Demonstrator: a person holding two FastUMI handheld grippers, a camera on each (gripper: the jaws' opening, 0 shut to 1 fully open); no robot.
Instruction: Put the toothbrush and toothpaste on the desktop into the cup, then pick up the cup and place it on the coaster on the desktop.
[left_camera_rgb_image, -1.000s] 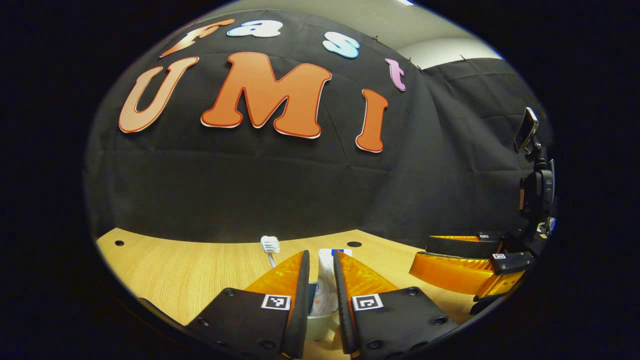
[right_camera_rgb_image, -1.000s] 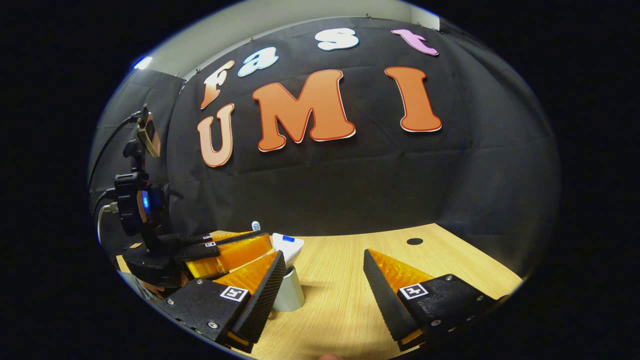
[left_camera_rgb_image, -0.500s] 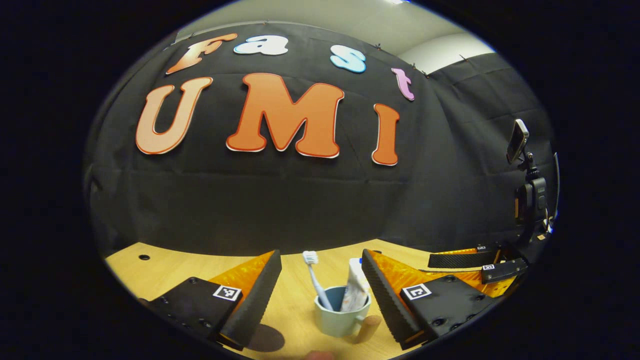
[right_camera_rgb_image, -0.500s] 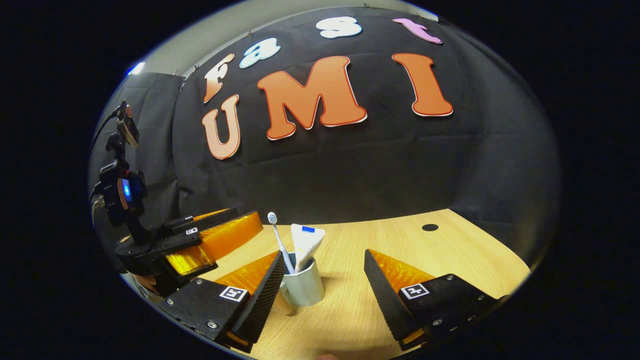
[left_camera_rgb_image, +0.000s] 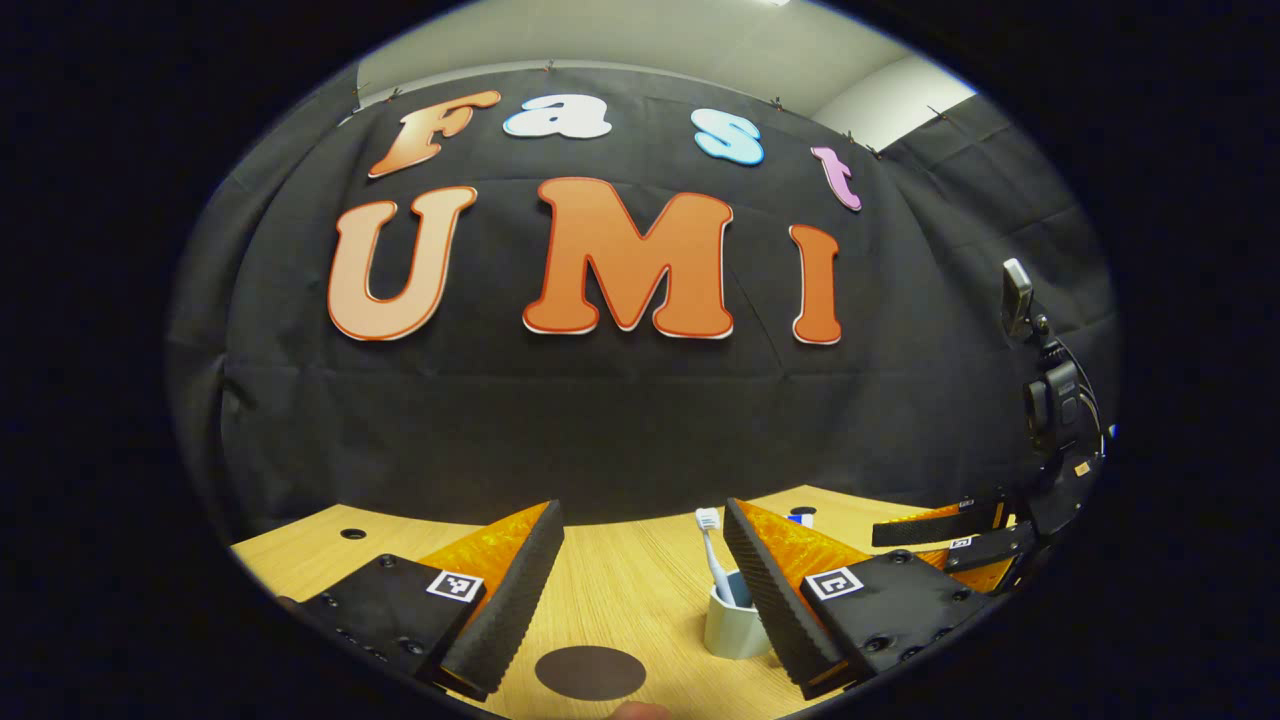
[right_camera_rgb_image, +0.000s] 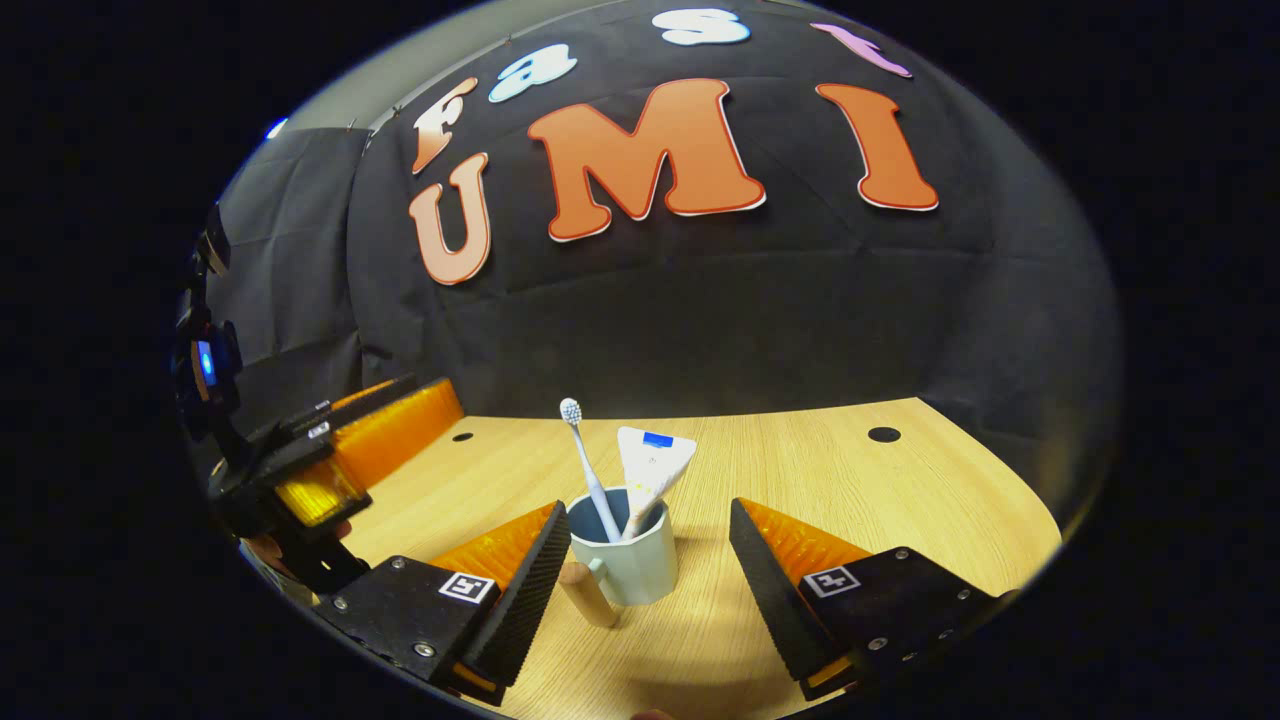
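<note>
A pale cup (right_camera_rgb_image: 640, 565) with a wooden handle (right_camera_rgb_image: 585, 595) stands on the wooden desk (right_camera_rgb_image: 850, 480). A white toothbrush (right_camera_rgb_image: 585, 455) and a white toothpaste tube (right_camera_rgb_image: 650, 468) stick up out of it. My right gripper (right_camera_rgb_image: 650, 508) is open, with the cup between its fingers and neither finger pressing on it. In the left gripper view the cup (left_camera_rgb_image: 728, 628) is half hidden behind a finger, with the toothbrush (left_camera_rgb_image: 710, 545) above it. My left gripper (left_camera_rgb_image: 640, 510) is open and holds nothing. A dark round coaster (left_camera_rgb_image: 590, 672) lies on the desk just below its fingers, left of the cup.
The left gripper (right_camera_rgb_image: 340, 455) shows at the left of the right gripper view, apart from the cup. At the right of the left gripper view is the right gripper (left_camera_rgb_image: 950, 535). Small round holes (right_camera_rgb_image: 883, 434) mark the desk near its back edge.
My left gripper opened, letting the toothpaste drop into the cup, and drew back to the left. The right gripper shifted so that the cup now stands between its fingers.
</note>
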